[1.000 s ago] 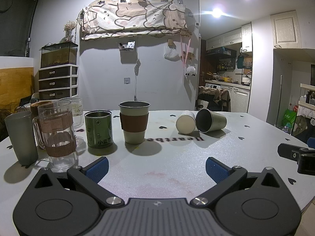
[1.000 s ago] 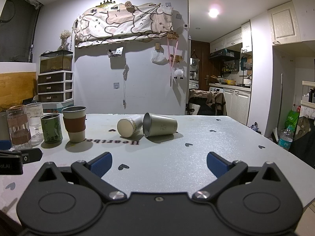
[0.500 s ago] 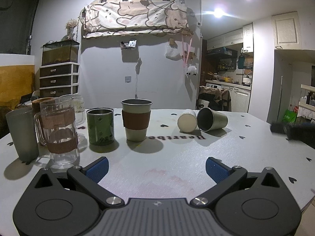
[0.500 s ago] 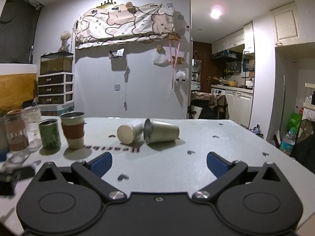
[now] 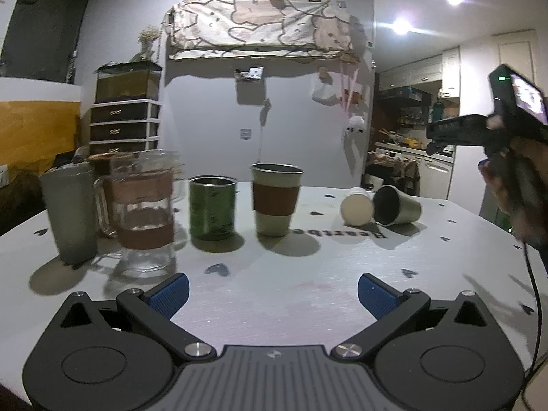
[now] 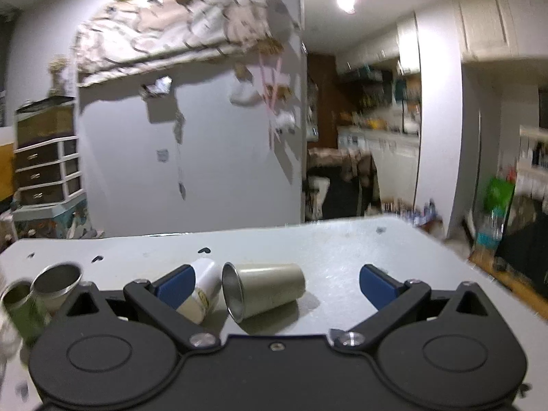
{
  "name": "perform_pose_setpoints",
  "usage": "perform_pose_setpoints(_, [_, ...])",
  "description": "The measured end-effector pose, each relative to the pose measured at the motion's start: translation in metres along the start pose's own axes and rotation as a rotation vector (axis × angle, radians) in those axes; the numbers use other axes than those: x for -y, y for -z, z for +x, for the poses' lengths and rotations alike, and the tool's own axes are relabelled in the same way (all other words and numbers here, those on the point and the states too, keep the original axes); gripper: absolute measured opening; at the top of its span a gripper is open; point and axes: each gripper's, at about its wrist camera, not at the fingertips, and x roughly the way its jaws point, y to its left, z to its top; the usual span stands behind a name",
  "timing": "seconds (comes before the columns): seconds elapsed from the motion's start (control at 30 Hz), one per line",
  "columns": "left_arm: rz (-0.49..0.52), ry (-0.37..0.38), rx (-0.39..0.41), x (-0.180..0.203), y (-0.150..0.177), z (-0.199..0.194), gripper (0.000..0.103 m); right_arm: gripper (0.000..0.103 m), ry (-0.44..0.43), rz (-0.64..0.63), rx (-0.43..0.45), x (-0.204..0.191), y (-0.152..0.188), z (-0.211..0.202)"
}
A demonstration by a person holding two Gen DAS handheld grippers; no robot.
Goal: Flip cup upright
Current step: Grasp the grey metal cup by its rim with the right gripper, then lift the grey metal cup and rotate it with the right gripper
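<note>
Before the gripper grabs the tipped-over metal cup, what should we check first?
1. Right gripper open wide: ok.
2. Metal cup lies between its fingers, untouched: ok.
3. Cup lying on its side, rim toward the white cup: ok.
4. White cup touching the metal one: cannot tell.
5. Bare table to stand the cup on: ok.
6. Left gripper open, away from the cups: ok.

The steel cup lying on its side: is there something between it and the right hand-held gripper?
Nothing visible blocks it. In the right wrist view the steel cup lies on the table between the open fingers of the right hand-held gripper. The white cup, also on its side, lies close beside it, by the left finger.
</note>
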Motion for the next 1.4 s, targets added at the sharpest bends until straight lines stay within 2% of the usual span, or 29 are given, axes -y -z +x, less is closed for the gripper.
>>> perform_pose_setpoints(0.17, [-0.026, -0.028, -0.021, -0.018, 0.006, 0.007, 0.103, 0.102, 0.015, 0.206, -0.164, 0.003, -0.02, 0.065])
perform_pose_setpoints(0.3, [-0.043, -0.047, -0.04, -0.028, 0.009, 0.012, 0.103, 0.099, 0.042, 0.396, -0.275, 0.009, -0.022, 0.108])
perform_pose_setpoints(0.5, [-0.066, -0.074, -0.071, -0.044, 0.012, 0.023, 0.103, 0.096, 0.072, 0.745, -0.411, 0.02, -0.002, 0.163])
perform_pose_setpoints(0.6, [-0.075, -0.087, -0.088, -0.051, 0.013, 0.029, 0.103, 0.096, 0.087, 0.856, -0.469, 0.019, 0.011, 0.185])
perform_pose_setpoints(0.77, [-0.083, -0.1, -0.11, -0.057, 0.014, 0.037, 0.103, 0.095, 0.12, 0.883, -0.513, 0.009, 0.022, 0.207])
perform_pose_setpoints(0.83, [-0.085, -0.1, -0.116, -0.057, 0.014, 0.039, 0.103, 0.09, 0.131, 0.886, -0.526, 0.007, 0.026, 0.213])
perform_pose_setpoints(0.87, [-0.084, -0.095, -0.114, -0.057, 0.014, 0.039, 0.103, 0.083, 0.115, 0.896, -0.526, 0.01, 0.026, 0.214])
perform_pose_setpoints(0.9, [-0.08, -0.094, -0.111, -0.056, 0.013, 0.038, 0.103, 0.081, 0.103, 0.9, -0.533, 0.011, 0.028, 0.214])
perform_pose_setpoints(1.0, [-0.079, -0.092, -0.113, -0.054, 0.013, 0.038, 0.103, 0.081, 0.034, 0.879, -0.54, 0.017, 0.03, 0.215])
perform_pose_setpoints(1.17, [-0.073, -0.083, -0.105, -0.048, 0.012, 0.033, 0.103, 0.08, -0.058, 0.835, -0.574, 0.024, 0.04, 0.191])
perform_pose_setpoints(1.4, [-0.069, -0.078, -0.078, -0.04, 0.011, 0.019, 0.103, 0.08, -0.207, 0.769, -0.608, 0.032, 0.069, 0.127])
